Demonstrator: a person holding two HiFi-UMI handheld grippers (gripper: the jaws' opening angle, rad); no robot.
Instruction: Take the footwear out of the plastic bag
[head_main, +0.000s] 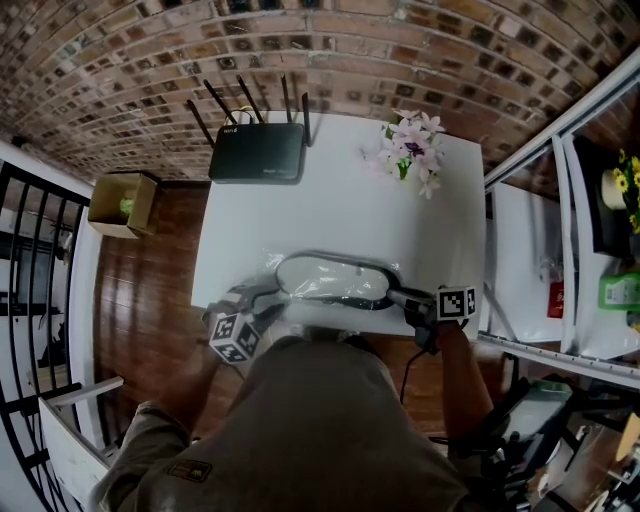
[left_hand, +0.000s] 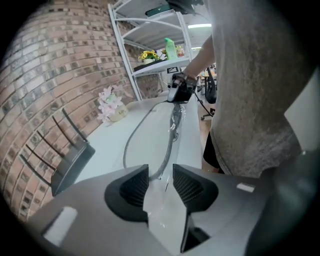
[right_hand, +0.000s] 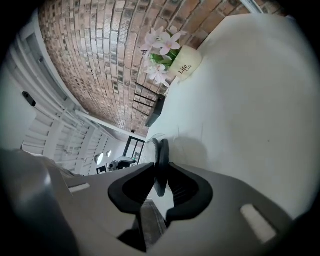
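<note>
My left tongs (left_hand: 161, 185) stand well open. The two ribbed pads (left_hand: 135, 189) are clearly apart, and a strip of the bag's clear plastic lies loose in the gap. It is between them but not pinched, so this side has hold of nothing.

My right tongs (right_hand: 160, 182) are nearly closed. Both jaws press on a dark band (right_hand: 161, 155) at the bag's right end, with a thin layer of clear film beside it. The band stands upright in the grip and sticks out past the jaw tips.

The bag (head_main: 335, 285) lies along the near edge of the white table (head_main: 330, 210), stretched left to right between the two tongs. Its dark band runs round as a long oval loop with crinkled plastic inside. I cannot make out the footwear itself through the plastic, nor tell whether the band belongs to it or to the bag.

At the far side of the table, well apart from the bag, a black router (head_main: 257, 152) sits left and a pot of pale flowers (head_main: 410, 150) sits right.
</note>
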